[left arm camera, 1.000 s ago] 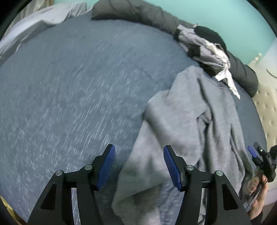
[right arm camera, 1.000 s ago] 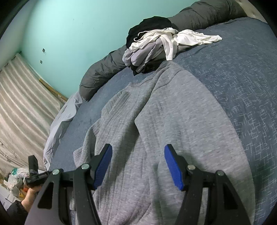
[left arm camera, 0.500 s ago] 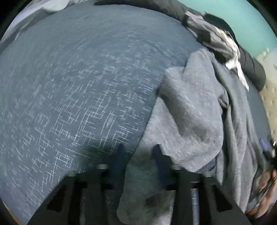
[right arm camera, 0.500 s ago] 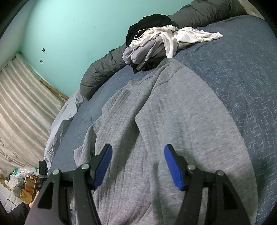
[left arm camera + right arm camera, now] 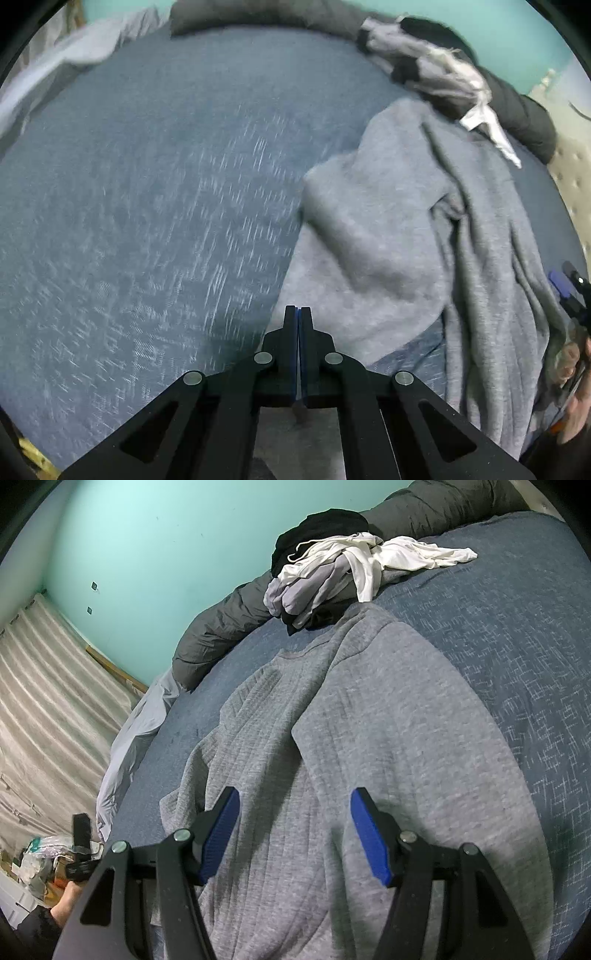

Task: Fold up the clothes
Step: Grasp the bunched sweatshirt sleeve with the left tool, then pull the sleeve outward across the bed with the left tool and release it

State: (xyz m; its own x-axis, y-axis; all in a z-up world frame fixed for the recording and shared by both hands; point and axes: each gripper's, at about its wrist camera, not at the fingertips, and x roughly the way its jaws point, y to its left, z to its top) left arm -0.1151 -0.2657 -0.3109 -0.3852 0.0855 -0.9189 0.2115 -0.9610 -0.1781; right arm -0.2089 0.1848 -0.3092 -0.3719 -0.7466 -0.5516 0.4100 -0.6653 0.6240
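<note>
The left gripper (image 5: 298, 314) has its blue-padded jaws pressed together at the near edge of the rumpled grey knit sweater (image 5: 399, 229) on the blue-grey woven bedspread (image 5: 147, 206); whether fabric is pinched between them cannot be told. The right gripper (image 5: 295, 812) hangs wide open over the sweater's body, holding nothing.

No readable text, labels, brands or numbers showing anywhere in either wrist view; nothing legible appearing.
</note>
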